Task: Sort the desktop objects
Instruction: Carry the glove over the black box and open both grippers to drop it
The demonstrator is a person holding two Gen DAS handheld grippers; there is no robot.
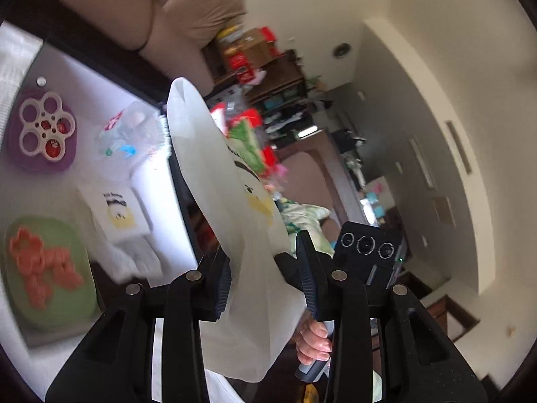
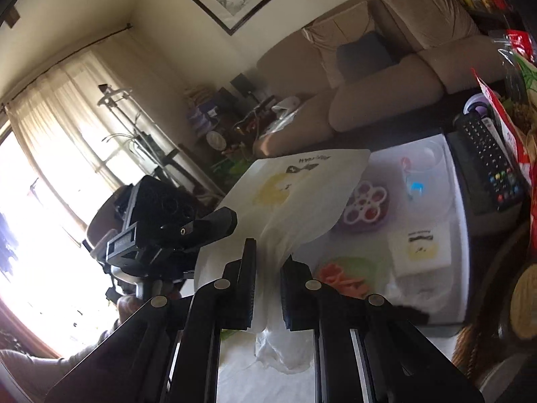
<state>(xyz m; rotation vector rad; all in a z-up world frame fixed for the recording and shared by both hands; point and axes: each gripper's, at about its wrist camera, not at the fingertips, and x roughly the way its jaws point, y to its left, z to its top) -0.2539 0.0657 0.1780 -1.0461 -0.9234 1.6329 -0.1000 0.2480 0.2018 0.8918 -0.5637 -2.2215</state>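
Plastic bag [image 1: 235, 235], white with a yellow and black print, hangs lifted above the table [image 1: 157, 188], held between both tools. In the left wrist view the left gripper [image 1: 268, 278] has its jaws partly closed with the bag's film passing between them; the left pad looks to lie on the film, but whether both pads truly press it I cannot tell. This view also shows what stays on the table: a purple tray [image 1: 40, 131] with a white flower-shaped insert, a clear plastic bag [image 1: 131, 134] of small items, a white box [image 1: 117, 211] bearing the same print, and a green plate [image 1: 50, 268] with orange pieces. The right tool's camera block and a hand [image 1: 313, 342] on its handle appear beyond the bag.

In the right wrist view the right gripper [image 2: 266, 288] is clamped nearly shut on a gathered twist of the bag, with crumpled film bunching behind the pads. Only this view shows a black remote control [image 2: 486, 164] at the table's far edge, the beige sofa [image 2: 386, 77], and the printed face of the bag spread flat.

To carry the step well, I judge both hands should keep level and move together, holding the film taut but not stretched, so the thin plastic neither tears nor slips out.
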